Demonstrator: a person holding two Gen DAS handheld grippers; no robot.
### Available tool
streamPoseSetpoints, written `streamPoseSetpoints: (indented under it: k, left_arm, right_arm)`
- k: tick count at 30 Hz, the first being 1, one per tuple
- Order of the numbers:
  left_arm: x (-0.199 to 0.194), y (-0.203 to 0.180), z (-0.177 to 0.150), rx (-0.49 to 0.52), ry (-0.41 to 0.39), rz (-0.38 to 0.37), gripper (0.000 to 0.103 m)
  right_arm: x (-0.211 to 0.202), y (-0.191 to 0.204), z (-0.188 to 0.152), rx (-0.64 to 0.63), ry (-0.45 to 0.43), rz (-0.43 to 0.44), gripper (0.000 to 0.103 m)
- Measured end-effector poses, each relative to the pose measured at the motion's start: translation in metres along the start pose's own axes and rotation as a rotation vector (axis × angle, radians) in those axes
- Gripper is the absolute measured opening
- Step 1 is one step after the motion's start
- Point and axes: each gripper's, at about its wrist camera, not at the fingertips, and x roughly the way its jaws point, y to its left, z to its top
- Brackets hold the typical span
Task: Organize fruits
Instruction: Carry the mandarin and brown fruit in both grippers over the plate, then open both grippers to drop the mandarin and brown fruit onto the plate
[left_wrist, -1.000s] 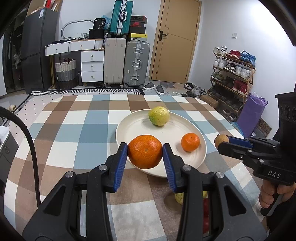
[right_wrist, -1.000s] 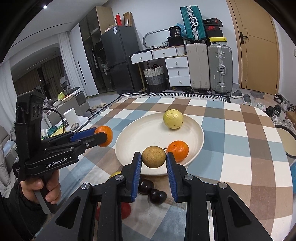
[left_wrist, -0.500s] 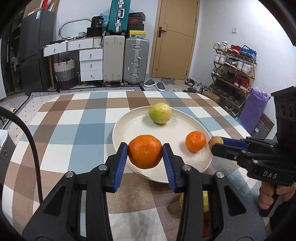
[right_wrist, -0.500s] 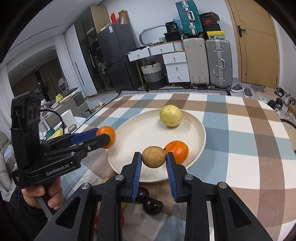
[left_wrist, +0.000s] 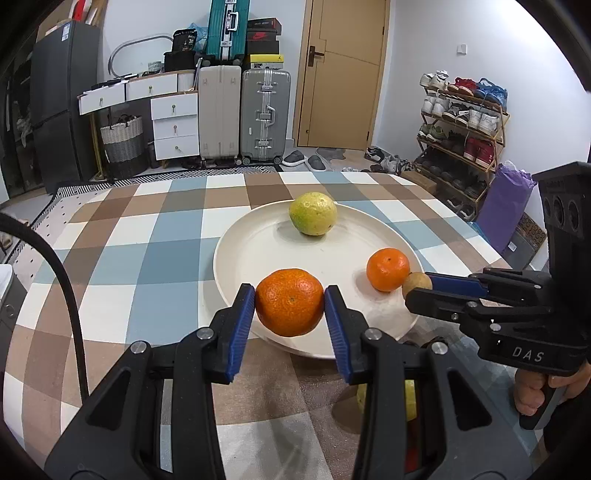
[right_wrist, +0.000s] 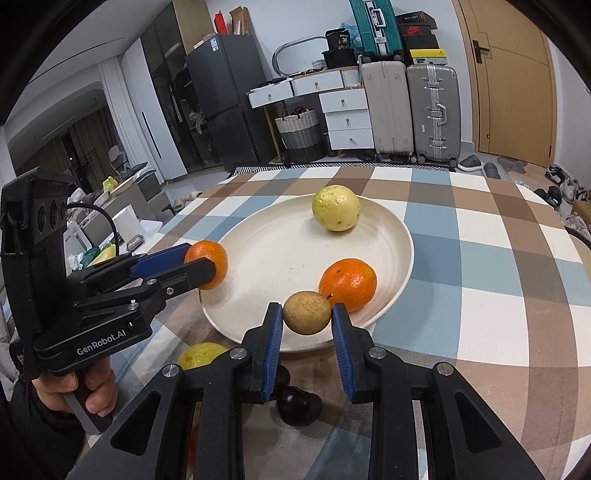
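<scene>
Left gripper (left_wrist: 290, 306): its two blue pads are closed on a big orange (left_wrist: 289, 302), one pad on each side. It holds the orange over the near edge of the plate (left_wrist: 258, 236). In the right wrist view this gripper (right_wrist: 201, 264) comes in from the left, with the orange (right_wrist: 210, 262) at its tip, just at the left rim of the plate (right_wrist: 266, 254).

Right gripper (right_wrist: 306, 321): its pads are closed on a small brown fruit (right_wrist: 306, 312). The fruit is over the near rim of the plate, very close to the small orange (right_wrist: 349, 284); I cannot tell if they touch. In the left wrist view the gripper (left_wrist: 419, 290) comes from the right.

Plate: white, round, on a table with a checked cloth (left_wrist: 122, 266).

On the plate: a yellow-green fruit (left_wrist: 313, 213) at the far side, and the small orange (left_wrist: 388, 269) at the right side, well apart from each other.

Not on the plate: a yellow fruit (right_wrist: 201, 354) and dark round fruits (right_wrist: 297, 404) lie on the cloth near the plate, partly hidden behind the right gripper.
</scene>
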Motion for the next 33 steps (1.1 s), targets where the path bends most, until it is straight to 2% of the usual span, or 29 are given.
streamPoseSetpoints:
  k: [7,10,12,16,19,22,24,25,28,30,32,33]
  left_arm:
    - [0.001,-0.004,-0.001,0.020,0.014,-0.002,0.036]
    - [0.001,-0.005,-0.002,0.023,0.018,-0.003,0.036]
    - [0.001,-0.006,-0.002,0.024,0.022,-0.007,0.036]
    - [-0.001,-0.007,-0.002,0.034,0.010,-0.009,0.036]
    - [0.000,-0.006,-0.002,0.031,0.019,0.000,0.038]
    - [0.000,-0.003,-0.002,0.019,0.022,0.002,0.048]
    - [-0.001,-0.001,-0.003,0.010,0.020,0.003,0.062]
    - [-0.002,0.000,-0.003,0.008,0.016,0.004,0.064]
    - [-0.005,0.001,-0.004,0.004,0.005,0.017,0.084]
    - [-0.007,0.002,-0.004,0.003,0.002,0.031,0.087]
    - [-0.010,0.004,-0.005,0.011,0.004,0.041,0.088]
    - [-0.011,0.005,-0.006,0.008,0.004,0.045,0.093]
  right_arm:
    - [0.003,0.001,-0.001,0.004,0.011,-0.002,0.028]
    - [0.002,0.001,-0.001,0.005,0.007,-0.013,0.034]
    - [-0.001,0.000,-0.001,0.004,-0.004,-0.026,0.041]
    - [-0.001,-0.003,-0.001,0.010,0.003,-0.062,0.042]
    - [-0.004,-0.007,-0.001,0.019,-0.010,-0.070,0.049]
    - [-0.006,-0.009,-0.002,0.018,-0.016,-0.081,0.050]
    - [-0.007,-0.010,-0.003,0.020,-0.017,-0.081,0.054]
    - [-0.007,-0.010,-0.003,0.022,-0.017,-0.079,0.056]
    - [-0.010,-0.009,-0.003,0.025,-0.024,-0.066,0.067]
    - [-0.011,-0.008,-0.003,0.025,-0.033,-0.066,0.082]
    - [-0.014,-0.007,-0.003,0.020,-0.047,-0.074,0.090]
    - [-0.015,-0.008,-0.003,0.019,-0.049,-0.078,0.092]
